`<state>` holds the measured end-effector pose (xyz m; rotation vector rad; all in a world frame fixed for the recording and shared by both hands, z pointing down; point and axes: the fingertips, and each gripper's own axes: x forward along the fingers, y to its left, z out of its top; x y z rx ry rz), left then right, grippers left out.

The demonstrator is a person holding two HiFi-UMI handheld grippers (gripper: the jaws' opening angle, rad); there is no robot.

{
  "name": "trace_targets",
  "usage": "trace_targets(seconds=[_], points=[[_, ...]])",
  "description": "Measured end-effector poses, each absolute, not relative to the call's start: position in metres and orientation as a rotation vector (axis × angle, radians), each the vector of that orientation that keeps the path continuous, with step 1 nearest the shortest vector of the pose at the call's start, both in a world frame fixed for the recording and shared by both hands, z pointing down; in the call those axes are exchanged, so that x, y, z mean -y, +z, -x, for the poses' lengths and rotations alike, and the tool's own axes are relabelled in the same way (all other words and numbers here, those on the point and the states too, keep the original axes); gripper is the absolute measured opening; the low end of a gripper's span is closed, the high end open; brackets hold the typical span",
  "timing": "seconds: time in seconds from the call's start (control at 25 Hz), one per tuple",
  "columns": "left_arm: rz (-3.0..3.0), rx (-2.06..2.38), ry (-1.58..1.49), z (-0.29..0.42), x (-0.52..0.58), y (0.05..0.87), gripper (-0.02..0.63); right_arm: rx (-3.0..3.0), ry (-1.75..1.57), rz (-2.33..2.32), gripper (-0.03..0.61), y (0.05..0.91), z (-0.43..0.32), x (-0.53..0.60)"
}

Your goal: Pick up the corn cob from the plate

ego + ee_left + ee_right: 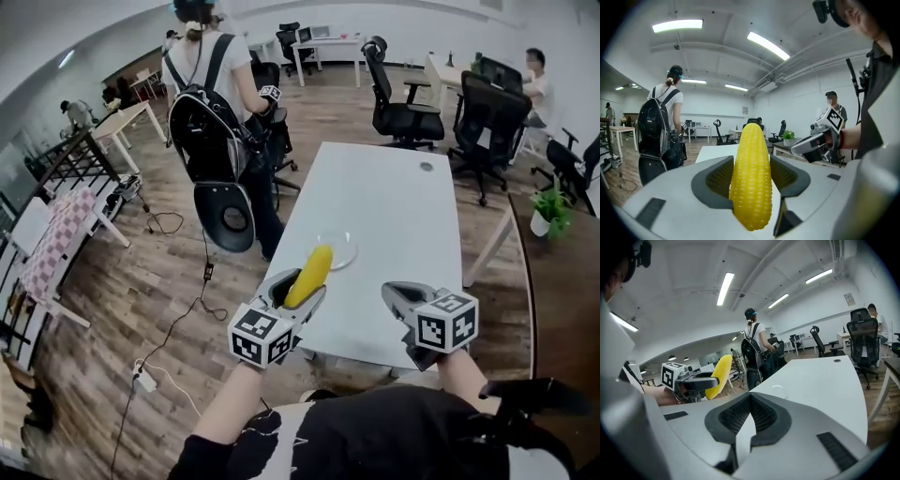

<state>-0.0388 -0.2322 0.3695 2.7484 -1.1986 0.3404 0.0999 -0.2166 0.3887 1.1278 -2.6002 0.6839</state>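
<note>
Fingers: left gripper (750, 168) clamps yellow, kernel-ridged corn cob (750, 201) near one end; right gripper (749, 414) closed, empty.
Handling: likely light, stiff; middle hold steadier.

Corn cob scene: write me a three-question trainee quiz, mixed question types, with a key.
1. True or false: the corn cob lies on the plate.
2. Fill in: the ___ hand-held gripper holds the corn cob.
3. The right hand-held gripper is: A) shut and empty; B) wide open; C) shut on the plate.
Key: 1 false, it is lifted clear; 2 left hand-held gripper; 3 A.
</note>
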Motion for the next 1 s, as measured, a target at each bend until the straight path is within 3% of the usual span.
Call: trace_targets(seconds=[0.52, 1.0], points=[[-2.729, 1.203, -0.160, 0.116, 0.149, 0.272, 0.250, 2.819, 0.597, -1.104, 0.012, 0.302, -0.035, 0.181], [-2.745, 1.165, -0.262, 0.196, 0.073, 0.276, 0.250, 2.858, 0.553, -1.180, 0.012, 0.286, 0.037, 0.108]])
